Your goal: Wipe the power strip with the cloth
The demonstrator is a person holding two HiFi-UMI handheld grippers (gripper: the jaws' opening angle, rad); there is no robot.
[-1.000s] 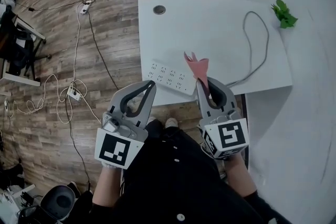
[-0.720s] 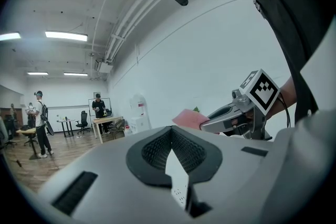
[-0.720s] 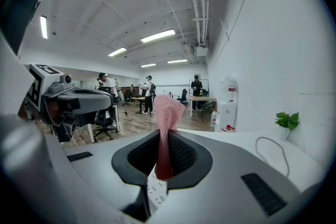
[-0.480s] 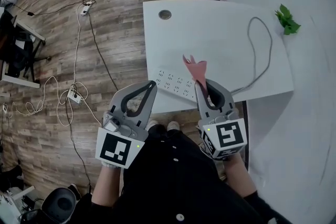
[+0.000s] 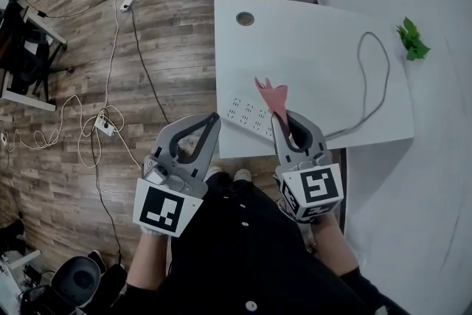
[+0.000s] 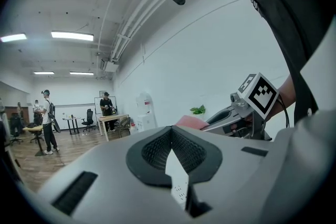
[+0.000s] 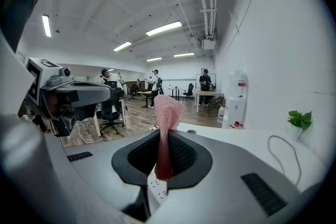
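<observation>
Pinching pink cloth (image 5: 274, 94), right tool (image 5: 280, 118) (marker-cubed) hovers near power strip (image 5: 247, 114).

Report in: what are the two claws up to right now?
Right claw shut on cloth, tip up. Left claw shut, empty. Strip on table just ahead. Cable well aside, nothing blocking.

We count two grippers, left gripper (image 5: 214, 116) and right gripper (image 5: 279, 116), one cloth (image 5: 272, 94), one table (image 5: 317, 48), one plant (image 5: 413, 40), one cable (image 5: 388, 74), three strips, power strip (image 5: 249, 116) at centre, floor strip (image 5: 104, 127) at left, far strip (image 5: 127, 4) at upper left
</observation>
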